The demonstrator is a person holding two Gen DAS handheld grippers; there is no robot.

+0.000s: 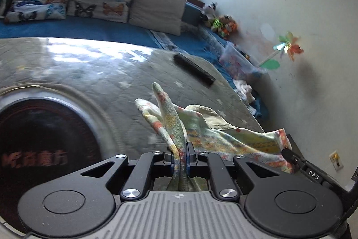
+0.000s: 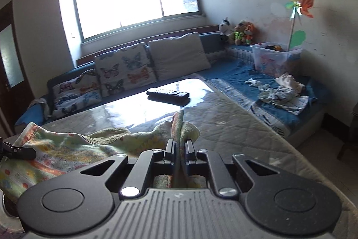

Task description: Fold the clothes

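A pale garment with a yellow, green and orange print [image 1: 212, 133] hangs stretched between both grippers above a grey quilted table cover [image 1: 111, 82]. My left gripper [image 1: 180, 149] is shut on one bunched corner, which sticks up past the fingertips. In the right wrist view my right gripper [image 2: 179, 147] is shut on another corner of the same garment [image 2: 67, 149], which spreads away to the left. The right gripper's black body [image 1: 297, 160] shows at the garment's far end in the left wrist view. The left gripper's tip [image 2: 20, 151] shows at the left edge of the right wrist view.
A black remote control [image 2: 167, 94] lies on the shiny table top [image 2: 134, 109]. A round dark basin [image 1: 44, 145] sits at the left. Behind stand a blue sofa [image 2: 235, 73] with butterfly cushions [image 2: 123, 71], a plastic box [image 2: 275, 57], loose clothes [image 2: 282, 91] and a pinwheel [image 2: 299, 3].
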